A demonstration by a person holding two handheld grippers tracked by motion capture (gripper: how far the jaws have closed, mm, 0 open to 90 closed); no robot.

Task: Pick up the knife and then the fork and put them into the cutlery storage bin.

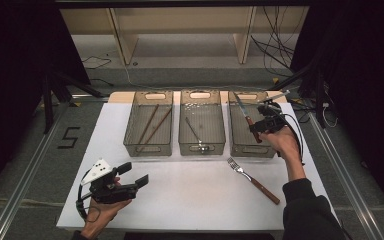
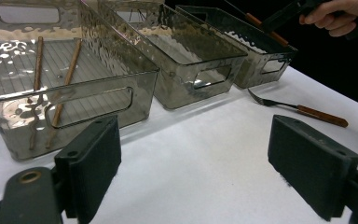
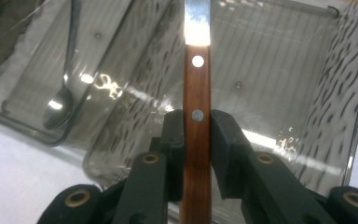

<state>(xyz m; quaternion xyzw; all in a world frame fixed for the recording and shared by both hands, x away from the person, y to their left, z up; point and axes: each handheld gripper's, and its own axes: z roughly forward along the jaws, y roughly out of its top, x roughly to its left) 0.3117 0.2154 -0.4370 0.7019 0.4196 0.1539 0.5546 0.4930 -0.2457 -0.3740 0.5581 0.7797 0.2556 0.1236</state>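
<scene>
Tongs (image 3: pixel 197 140) on wood-handled (riveted) knife (image 3: pixel 197 88) — steel-bladed

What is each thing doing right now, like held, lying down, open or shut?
Wooden-handled knife: held over the right bin, gripped by the handle.
Right tool: shut on the knife.
Left tool: open, holding nothing.
Wooden-handled fork: lying flat on the white table.
Two wooden chopsticks: lying in the left clear bin.
Metal spoon: lying in the middle clear bin.
</scene>
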